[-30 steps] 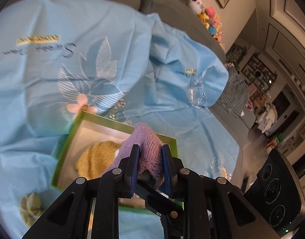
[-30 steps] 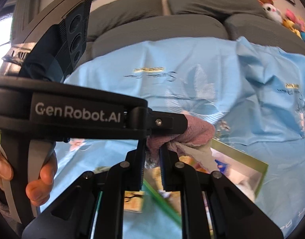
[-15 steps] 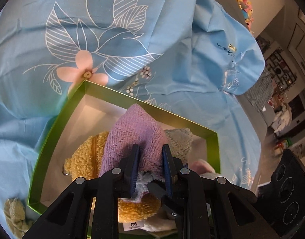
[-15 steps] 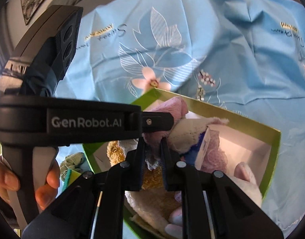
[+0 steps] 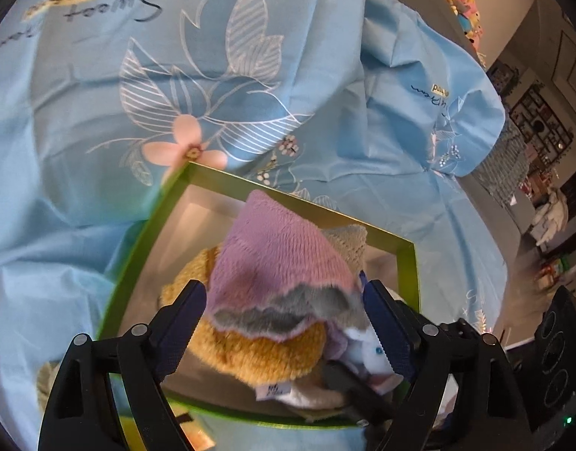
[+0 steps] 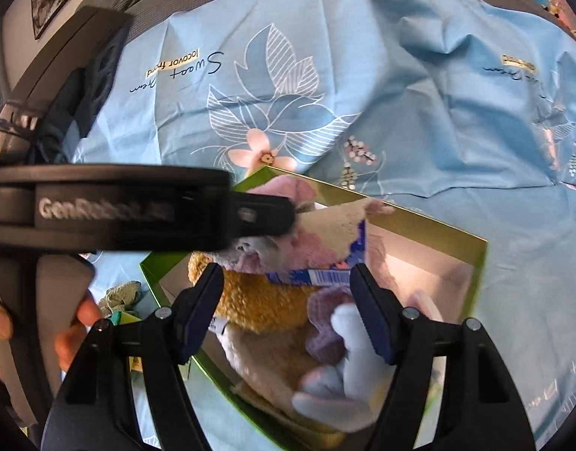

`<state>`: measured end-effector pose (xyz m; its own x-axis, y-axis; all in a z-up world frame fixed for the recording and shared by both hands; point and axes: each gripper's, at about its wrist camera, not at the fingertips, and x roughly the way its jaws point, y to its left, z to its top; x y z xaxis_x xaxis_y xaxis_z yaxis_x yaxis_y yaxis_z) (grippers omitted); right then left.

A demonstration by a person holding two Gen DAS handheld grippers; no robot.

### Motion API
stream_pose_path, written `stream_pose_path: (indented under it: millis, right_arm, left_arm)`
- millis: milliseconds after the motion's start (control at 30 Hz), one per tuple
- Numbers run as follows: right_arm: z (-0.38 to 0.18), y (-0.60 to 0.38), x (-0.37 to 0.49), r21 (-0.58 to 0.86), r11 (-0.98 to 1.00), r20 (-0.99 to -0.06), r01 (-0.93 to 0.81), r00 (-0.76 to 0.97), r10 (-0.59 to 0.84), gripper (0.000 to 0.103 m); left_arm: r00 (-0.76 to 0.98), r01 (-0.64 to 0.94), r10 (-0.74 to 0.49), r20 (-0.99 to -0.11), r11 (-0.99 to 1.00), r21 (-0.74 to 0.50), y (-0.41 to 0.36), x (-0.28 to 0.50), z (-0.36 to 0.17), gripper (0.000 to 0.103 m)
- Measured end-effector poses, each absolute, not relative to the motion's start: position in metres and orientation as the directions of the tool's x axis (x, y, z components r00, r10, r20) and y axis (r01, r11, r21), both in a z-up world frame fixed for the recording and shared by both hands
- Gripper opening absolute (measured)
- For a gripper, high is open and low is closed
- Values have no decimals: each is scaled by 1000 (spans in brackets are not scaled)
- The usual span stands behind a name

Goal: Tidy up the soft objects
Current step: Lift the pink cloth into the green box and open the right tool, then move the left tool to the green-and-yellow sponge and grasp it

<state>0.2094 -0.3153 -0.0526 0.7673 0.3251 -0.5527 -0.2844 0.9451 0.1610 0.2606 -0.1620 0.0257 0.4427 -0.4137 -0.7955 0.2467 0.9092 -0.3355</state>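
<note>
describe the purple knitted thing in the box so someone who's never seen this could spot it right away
On the light blue floral sheet sits a green-rimmed box full of soft toys. The purple knitted piece lies on top of the pile, draped over a fuzzy orange-yellow plush. Its ribbed lilac knit and grey scalloped edge set it apart.

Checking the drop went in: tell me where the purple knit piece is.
In the left wrist view, the purple knit piece lies inside the green box, atop the yellow plush.

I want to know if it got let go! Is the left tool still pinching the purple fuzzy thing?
Apart. In the left wrist view the left tool has just been opening; the purple knit piece lies between its pads, with gaps showing on both sides, resting in the green box.
</note>
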Motion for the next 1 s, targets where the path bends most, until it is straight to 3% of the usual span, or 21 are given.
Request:
stream_pose_path:
  millis: [167, 233, 433, 700, 800, 1000]
  right_arm:
    - [-44, -320, 186, 138, 959, -559, -248, 779, 282, 75]
    - [-40, -321, 175, 124, 967, -561, -223, 788, 254, 88]
    - [-29, -318, 138, 71, 983, -551, -169, 815, 180, 98]
    - [-13, -297, 93, 4, 985, -522, -172, 840, 149, 102]
    - [-10, -290, 75, 2, 983, -514, -184, 843, 159, 102]
    - [-13, -273, 50, -5, 974, -525, -225, 830, 188, 102]
  left_arm:
    - [456, 232, -392, -799, 919, -318, -147, 240, 34, 91]
    - [464, 227, -391, -795, 920, -320, -141, 231, 37, 93]
    - [505, 224, -367, -781, 930, -292, -121, 195, 45, 94]
    - [534, 196, -374, -758, 927, -319, -94, 148, 52, 94]
    - [548, 187, -373, -748, 927, -325, -83, 131, 53, 103]
    - [572, 143, -377, -728, 920, -364, -50, 101, 51, 103]
